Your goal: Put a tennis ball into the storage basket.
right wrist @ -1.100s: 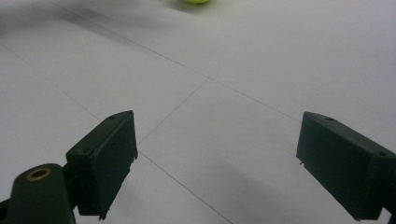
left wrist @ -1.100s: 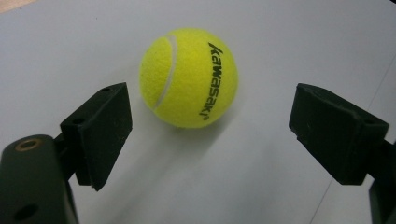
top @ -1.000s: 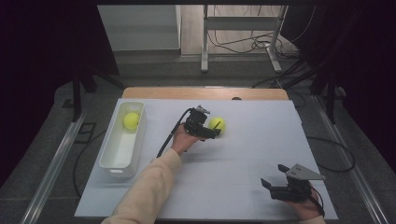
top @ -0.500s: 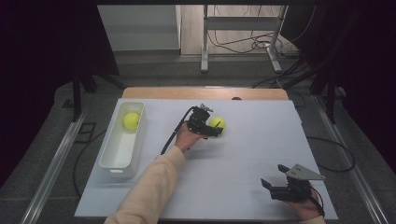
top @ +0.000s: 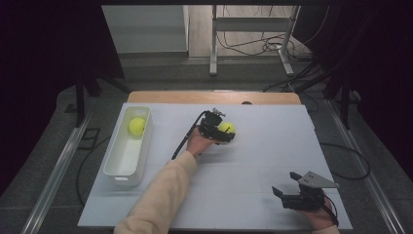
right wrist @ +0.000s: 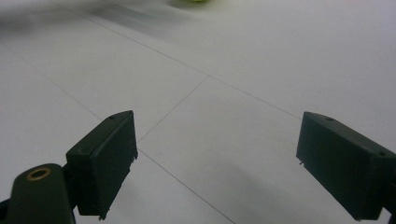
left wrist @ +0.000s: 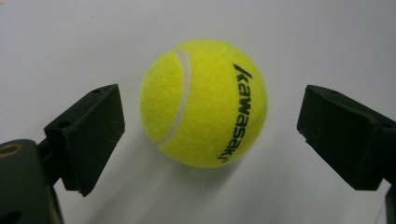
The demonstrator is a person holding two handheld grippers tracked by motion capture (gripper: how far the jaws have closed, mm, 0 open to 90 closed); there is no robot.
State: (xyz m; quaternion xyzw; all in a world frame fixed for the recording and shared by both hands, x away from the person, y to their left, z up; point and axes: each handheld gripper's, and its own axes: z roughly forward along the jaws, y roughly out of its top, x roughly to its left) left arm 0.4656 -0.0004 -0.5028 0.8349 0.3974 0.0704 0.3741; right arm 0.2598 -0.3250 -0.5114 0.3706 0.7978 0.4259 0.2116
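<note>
what you can't really make out here

the tennis ball [top: 226,127] is partly covered by the left gripper [top: 217,131] in the high view. in the right gripper view a yellow-green blur [right wrist: 189,2] is cut off by the top edge, can't tell what it is. the right hand [top: 321,218] runs off the bottom edge
</note>
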